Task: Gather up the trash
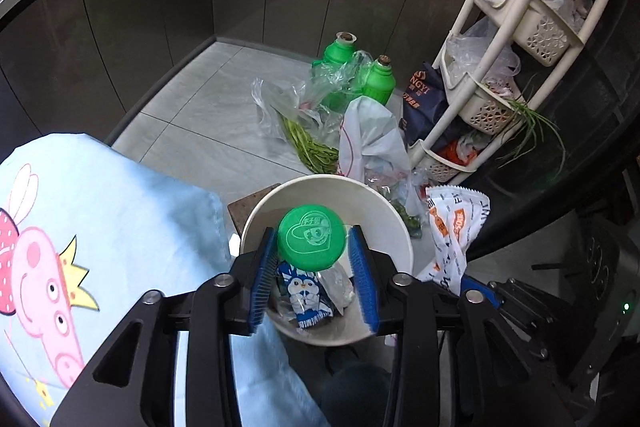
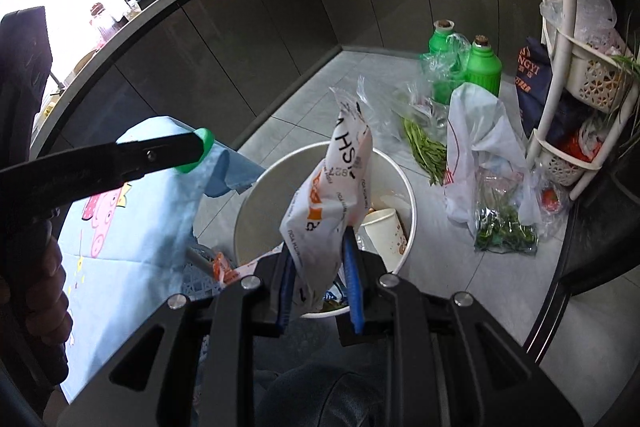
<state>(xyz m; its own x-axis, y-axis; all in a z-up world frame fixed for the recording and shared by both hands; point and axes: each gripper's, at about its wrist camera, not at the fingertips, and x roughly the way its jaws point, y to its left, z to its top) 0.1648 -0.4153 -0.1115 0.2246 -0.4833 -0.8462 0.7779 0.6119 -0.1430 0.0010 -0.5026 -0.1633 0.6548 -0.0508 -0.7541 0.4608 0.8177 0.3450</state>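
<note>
Nearest in the left wrist view, the left hand-held gripper (image 1: 314, 269) stands about half open over the white bucket (image 1: 384, 203), a green bottle cap (image 1: 312, 239) between its blue pads, with a sliver of gap at the right pad; I judge the cap just let go, about to drop. Below it, at 6 o'clock inside the bucket, lies a blue penguin-print wrapper (image 1: 306, 297). The right hand-held gripper (image 2: 320, 287) is nearly closed on a white-and-orange snack wrapper (image 2: 332, 195) held above the bucket, which also holds a paper cup (image 2: 386, 233); its print shows "HS" and "POA HUA". So some trash is collected and two pieces are at the rim. Farther off, at 1 o'clock, plastic bags (image 1: 372, 143) on the floor remain, then two green bottles (image 1: 340, 55) and a navy bag (image 1: 420, 99) reading "NGYI".
</note>
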